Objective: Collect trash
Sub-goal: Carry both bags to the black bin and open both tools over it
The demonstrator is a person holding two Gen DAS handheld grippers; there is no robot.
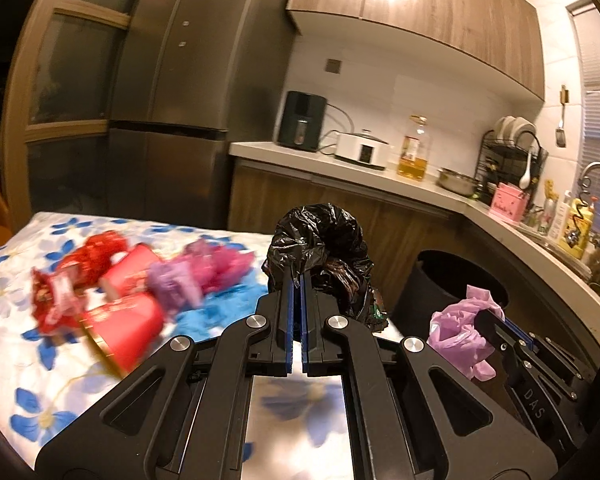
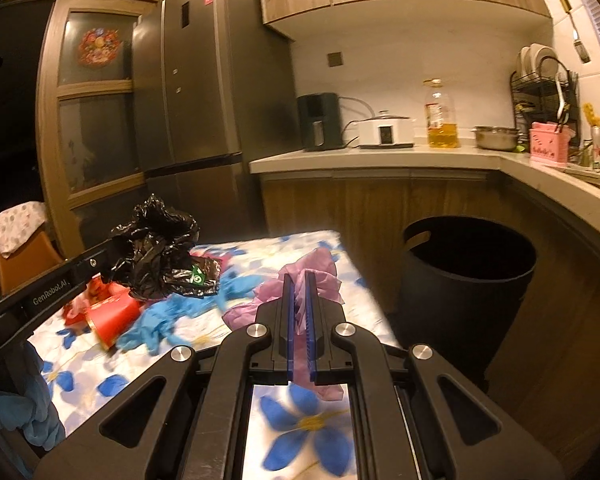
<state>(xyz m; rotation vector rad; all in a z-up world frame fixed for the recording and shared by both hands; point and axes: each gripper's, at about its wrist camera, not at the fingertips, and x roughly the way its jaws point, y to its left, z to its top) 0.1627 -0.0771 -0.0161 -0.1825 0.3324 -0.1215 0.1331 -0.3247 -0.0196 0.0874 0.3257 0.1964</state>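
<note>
Kitchen, warm light, desk (image 2: 204, 344) under blue-flower cloth. We hold black bag (image 1: 320, 256) clamped in left gripper (image 1: 299, 280), pink bag (image 2: 312, 276) clamped in right gripper (image 2: 299, 280). Black bin (image 2: 468, 280) sits on floor just past desk edge, ahead-right of both; right gripper nearer. Both bags crumpled, thin film, hanging loose. Red cups (image 1: 124, 312), blue gloves (image 2: 160, 320) remain on desk.

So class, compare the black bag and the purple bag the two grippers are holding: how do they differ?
The black bag is dark and glossy; the purple bag is pale and translucent. The black bag looks bulkier than the purple bag. The left gripper holds the black one, the right gripper the purple. Both are crumpled plastic.
</note>
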